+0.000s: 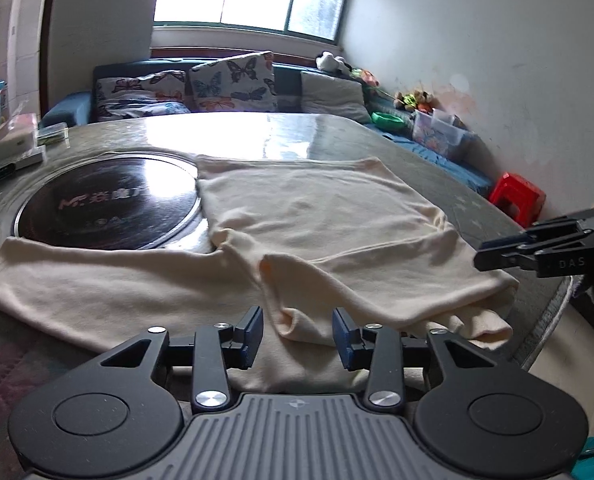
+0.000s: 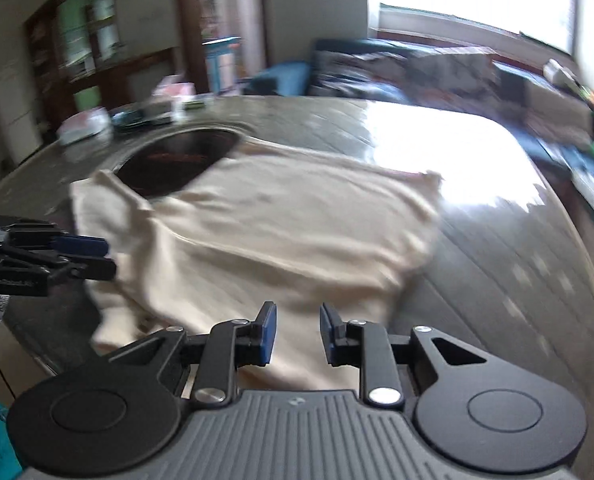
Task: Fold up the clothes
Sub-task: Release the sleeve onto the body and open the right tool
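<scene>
While one cream shirt is lying half folded on the round desk, we are holding two tongs over its near edge: left tongs apart around a fabric fold, right tongs apart, gripping nothing.

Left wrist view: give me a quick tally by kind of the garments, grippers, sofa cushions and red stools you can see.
Cream garment: 1
Grippers: 2, left gripper, right gripper
Sofa cushions: 3, two butterfly-print, one grey
Red stool: 1
Total: 7
</scene>
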A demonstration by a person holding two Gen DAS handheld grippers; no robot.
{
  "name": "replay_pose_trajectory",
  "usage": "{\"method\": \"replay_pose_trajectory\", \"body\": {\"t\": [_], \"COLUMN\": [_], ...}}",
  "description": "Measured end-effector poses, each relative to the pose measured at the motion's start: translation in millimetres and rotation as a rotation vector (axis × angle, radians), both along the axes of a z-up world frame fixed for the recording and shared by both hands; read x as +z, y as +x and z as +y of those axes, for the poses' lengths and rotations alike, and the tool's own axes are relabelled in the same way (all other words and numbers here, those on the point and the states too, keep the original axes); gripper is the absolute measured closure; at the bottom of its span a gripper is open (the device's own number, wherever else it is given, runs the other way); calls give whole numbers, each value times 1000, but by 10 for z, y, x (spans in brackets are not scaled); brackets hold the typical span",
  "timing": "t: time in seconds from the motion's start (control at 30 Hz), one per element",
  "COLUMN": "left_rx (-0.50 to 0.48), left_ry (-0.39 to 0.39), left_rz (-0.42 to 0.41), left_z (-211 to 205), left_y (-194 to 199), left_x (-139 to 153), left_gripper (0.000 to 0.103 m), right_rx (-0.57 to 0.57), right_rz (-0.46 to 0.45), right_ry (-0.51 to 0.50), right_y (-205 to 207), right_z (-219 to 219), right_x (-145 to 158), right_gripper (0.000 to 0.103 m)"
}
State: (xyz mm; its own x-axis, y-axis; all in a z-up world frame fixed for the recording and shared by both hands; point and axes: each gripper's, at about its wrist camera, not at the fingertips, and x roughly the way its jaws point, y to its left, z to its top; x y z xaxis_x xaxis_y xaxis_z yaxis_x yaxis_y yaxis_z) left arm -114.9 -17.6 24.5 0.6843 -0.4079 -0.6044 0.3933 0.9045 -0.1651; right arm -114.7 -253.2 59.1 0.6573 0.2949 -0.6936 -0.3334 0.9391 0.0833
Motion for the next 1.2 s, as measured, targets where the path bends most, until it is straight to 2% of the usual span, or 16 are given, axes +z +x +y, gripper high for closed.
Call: {"method": "replay_pose_trajectory", "body": {"t": [0.13,0.23,0.43,0.57,0.7,0.77,0.83,0.9,1.0,1.03,1.13,1.2], "left_rx": [5,13,42,65,82,87,90,87,70,64,56,59], "left_ry": [47,58,74,87,62,49,41,41,52,59,84,92], "left_rz": [-1,-20,-21,-2,10,4,17,26,27,30,16,6], "left_z": [-98,-107,-62,-2,58,57,36,-8,-78,-96,-121,-112], "left_y": [22,-3,-85,-103,-103,-97,-61,-25,0,4,-18,-35], "left_x": [-31,19,61,57,103,126,110,76,24,5,-21,-2], "left_gripper": [89,96,98,98,96,92,79,78,79,86,97,98], "right_rx": [-61,-75,-84,-72,-54,-43,-25,-5,11,6,-12,-18], "right_rz": [16,26,45,13,-38,-53,-60,-60,-55,-51,-41,-41], "right_ry": [31,42,25,29,41,47,52,52,17,0,11,11], "right_y": [-57,-63,-64,2,205,310,408,511,618,643,673,684], "right_z": [-241,-329,-401,-423,-375,-331,-272,-203,-109,-106,-176,-204], "right_x": [-105,-165,-235,-137,-49,-28,-36,-64,-168,-209,-274,-288], "right_gripper": [80,80,81,80,80,80,80,80,80,80,83,85]}}
